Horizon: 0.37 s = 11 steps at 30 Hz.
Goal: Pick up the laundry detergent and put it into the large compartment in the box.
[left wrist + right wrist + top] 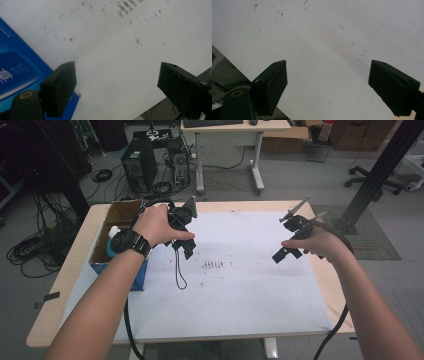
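A: Quick status. Where's the L gripper (186,240)?

B: Held over the white sheet (240,285), just right of the cardboard box (120,215) at the table's (60,300) left edge. Person's left hand (157,225) wraps its body, black watch (131,242) on the wrist. A cable loop (179,272) hangs from the gripper down onto the sheet.

A: Jaws?

B: Spread wide, nothing betw. them. In the left gripper view both black pads (61,87) stand well apart w/ bare sheet (112,62) in the gap. The box's blue side (20,72) sits just beside the left pad.

A: And the R gripper (286,251)?

B: Far from the box, over the sheet's right part, in the right hand (320,242). Jaws also spread, empty: the right gripper view has the two pads (272,85) far apart, plain white sheet (324,50) betw. them. Thick cable (335,330) trails from it off the near table edge.

A: Anything in the box?

B: Something white and light blue (113,242) inside, near the watch; can't tell what it is. Box is open on top, brown flaps, blue outer wall (140,277) facing the person.

A: Sheet itself?

B: Marked. A row of small dark ticks (215,265) lies right of the box, roughly betw. the two grippers. Same sort of specks (125,7) show at the top of the left gripper view.

A: Grippers touching anything?

B: No. Both are apart from the box, and well apart from each other.
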### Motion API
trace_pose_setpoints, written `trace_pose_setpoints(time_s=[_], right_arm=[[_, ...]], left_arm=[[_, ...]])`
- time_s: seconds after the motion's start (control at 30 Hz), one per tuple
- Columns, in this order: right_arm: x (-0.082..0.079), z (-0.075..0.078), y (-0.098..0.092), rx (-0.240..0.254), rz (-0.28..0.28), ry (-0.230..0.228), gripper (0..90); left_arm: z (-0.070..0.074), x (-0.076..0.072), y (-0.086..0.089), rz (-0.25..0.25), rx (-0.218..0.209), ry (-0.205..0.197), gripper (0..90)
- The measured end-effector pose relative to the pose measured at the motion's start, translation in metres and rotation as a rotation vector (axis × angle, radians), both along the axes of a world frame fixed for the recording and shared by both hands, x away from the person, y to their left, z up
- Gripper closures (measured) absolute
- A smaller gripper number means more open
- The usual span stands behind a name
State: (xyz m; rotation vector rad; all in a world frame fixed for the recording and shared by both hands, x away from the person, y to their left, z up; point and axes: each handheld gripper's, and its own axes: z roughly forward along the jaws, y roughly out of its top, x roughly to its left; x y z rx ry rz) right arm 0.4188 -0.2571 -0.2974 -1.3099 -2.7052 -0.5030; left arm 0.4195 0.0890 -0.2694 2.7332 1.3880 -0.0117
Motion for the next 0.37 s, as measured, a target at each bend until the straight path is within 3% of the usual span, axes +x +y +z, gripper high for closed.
trace_pose_setpoints(time_s=[0.37], right_arm=[[-0.0003, -0.0004, 0.0007, 0.002, -0.002, 0.002, 15.7]], left_arm=[[-0.0022, 0.0009, 0.0003, 0.009, -0.007, -0.004, 15.3]])
